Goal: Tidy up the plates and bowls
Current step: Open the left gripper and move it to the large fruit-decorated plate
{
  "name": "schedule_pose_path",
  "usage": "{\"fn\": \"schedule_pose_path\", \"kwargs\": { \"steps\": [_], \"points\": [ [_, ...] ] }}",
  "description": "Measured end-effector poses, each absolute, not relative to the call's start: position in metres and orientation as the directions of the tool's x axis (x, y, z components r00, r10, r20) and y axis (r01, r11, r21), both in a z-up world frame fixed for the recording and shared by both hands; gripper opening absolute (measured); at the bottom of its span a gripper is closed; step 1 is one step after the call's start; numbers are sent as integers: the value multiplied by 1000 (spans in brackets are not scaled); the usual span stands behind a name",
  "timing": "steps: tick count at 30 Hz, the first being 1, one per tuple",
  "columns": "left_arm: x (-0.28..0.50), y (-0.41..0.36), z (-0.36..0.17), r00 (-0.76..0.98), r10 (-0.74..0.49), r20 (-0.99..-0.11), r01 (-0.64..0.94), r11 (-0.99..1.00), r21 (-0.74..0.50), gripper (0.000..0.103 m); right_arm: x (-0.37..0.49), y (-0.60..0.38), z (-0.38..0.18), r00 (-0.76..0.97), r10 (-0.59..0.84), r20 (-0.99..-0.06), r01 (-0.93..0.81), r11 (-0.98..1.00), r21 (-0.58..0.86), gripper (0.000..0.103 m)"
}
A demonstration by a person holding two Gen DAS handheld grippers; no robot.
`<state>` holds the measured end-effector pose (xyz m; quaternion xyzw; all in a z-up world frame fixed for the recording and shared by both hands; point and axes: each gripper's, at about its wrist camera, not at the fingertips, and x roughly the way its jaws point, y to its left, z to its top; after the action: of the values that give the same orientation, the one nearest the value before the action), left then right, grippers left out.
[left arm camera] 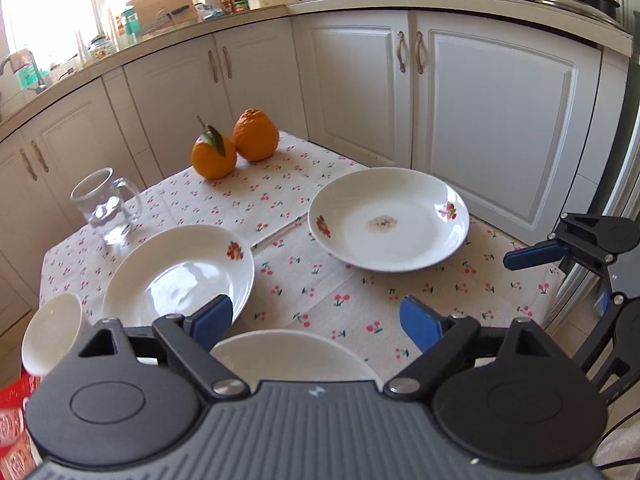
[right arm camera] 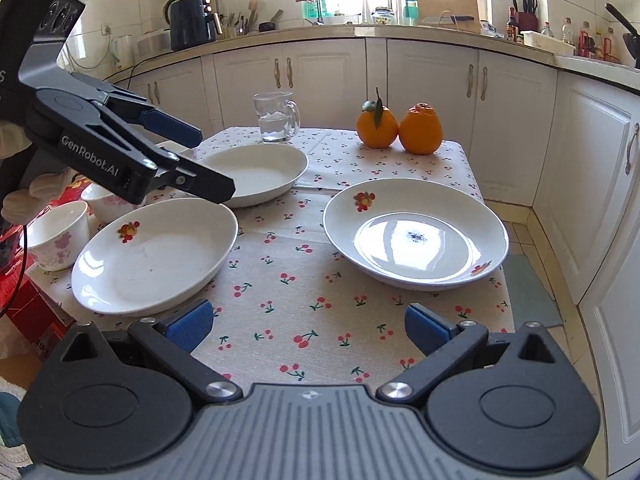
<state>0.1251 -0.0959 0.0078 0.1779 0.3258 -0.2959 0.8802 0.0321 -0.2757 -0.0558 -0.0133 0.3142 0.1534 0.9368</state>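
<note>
Three white plates with fruit decals lie on the cherry-print tablecloth. One has a stain in its middle [left arm camera: 388, 220] [right arm camera: 416, 236]. A second lies beside the glass mug [left arm camera: 180, 276] [right arm camera: 260, 172]. The third is at the near left [right arm camera: 156, 256]; in the left wrist view its rim [left arm camera: 296, 356] shows just under my left gripper [left arm camera: 316, 322]. That gripper is open and holds nothing, as the right wrist view [right arm camera: 214, 164] also shows. Two white bowls [right arm camera: 60, 236] [right arm camera: 104, 200] stand at the table's left edge. My right gripper [right arm camera: 307, 328] hangs open and empty over the near edge.
Two oranges [right arm camera: 376, 126] [right arm camera: 420, 128] and a glass mug [left arm camera: 106, 204] with water stand at the far side of the table. A red box [right arm camera: 28, 312] sits below the left edge. White kitchen cabinets [left arm camera: 500, 120] close in behind and to the right.
</note>
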Motion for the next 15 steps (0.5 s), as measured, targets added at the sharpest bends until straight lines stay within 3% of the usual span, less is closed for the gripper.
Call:
{"fn": "schedule_pose_path", "kwargs": {
  "steps": [15],
  "points": [
    [118, -27, -11, 605, -282, -744, 521, 848, 102, 91, 32, -243, -75, 678, 322, -660, -426, 905, 4, 103]
  ]
}}
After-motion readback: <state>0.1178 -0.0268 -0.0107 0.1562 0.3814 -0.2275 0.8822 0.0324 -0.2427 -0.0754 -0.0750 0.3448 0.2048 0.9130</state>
